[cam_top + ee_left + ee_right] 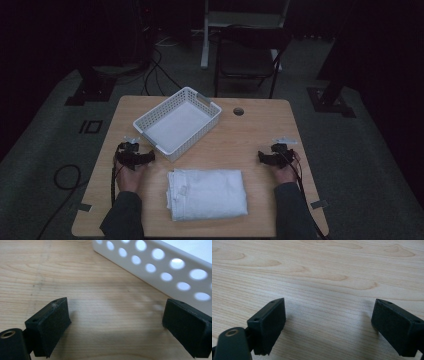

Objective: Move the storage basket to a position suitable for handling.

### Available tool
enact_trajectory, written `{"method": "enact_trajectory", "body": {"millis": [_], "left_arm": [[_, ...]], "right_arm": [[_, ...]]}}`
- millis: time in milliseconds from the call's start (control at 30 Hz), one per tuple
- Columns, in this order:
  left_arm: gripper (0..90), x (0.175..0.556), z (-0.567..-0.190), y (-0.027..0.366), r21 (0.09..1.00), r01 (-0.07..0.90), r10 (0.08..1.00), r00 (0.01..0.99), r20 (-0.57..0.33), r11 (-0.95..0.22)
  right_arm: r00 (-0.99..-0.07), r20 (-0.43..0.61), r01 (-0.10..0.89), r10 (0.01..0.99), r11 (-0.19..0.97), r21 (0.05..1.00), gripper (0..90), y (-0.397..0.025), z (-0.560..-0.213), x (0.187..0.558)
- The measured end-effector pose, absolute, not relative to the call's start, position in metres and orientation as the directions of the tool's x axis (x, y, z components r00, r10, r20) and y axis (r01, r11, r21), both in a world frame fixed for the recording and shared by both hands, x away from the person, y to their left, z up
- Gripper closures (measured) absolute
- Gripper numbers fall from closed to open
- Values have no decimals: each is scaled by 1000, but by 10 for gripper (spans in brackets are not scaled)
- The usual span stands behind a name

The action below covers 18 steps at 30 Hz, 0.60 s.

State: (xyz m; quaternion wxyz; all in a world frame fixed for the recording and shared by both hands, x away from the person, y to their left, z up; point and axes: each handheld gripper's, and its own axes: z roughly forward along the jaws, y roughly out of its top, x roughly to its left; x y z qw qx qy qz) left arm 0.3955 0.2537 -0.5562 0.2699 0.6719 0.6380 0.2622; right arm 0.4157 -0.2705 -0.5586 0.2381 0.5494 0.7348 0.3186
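While no writing shows, towel (207, 194) lies folded.

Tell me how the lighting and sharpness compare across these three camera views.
High view: dim and underexposed, the surroundings nearly black, though the folded white towel and white basket stand out. Left gripper view: bright, with the basket wall soft and slightly blurred, and faint light spots on the table. Right gripper view: evenly lit, wood grain crisp, soft shadows beside the open right gripper.

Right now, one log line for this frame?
left gripper: open, empty, beside basket | right gripper: open, empty, on table | folded towel: untouched, between hands
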Motion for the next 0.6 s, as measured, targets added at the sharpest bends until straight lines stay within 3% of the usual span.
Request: {"method": "enact_trajectory", "body": {"millis": [133,167,200,600], "left_arm": [[106,394,-554,255,694,719,999,33,6,-28],[254,391,-550,254,681,731,999,31,7,-28],[281,391,-549,255,680,733,999,33,6,-28],[486,389,-547,260,686,727,999,35,1,-26]], "right_arm": [[-286,0,655,958,195,730,121,-271,-559,416],[-285,0,655,958,195,730,121,-271,-559,416],[-286,0,655,958,196,730,121,-271,-559,416],[-269,0,657,963,183,732,133,-269,-559,415]]}}
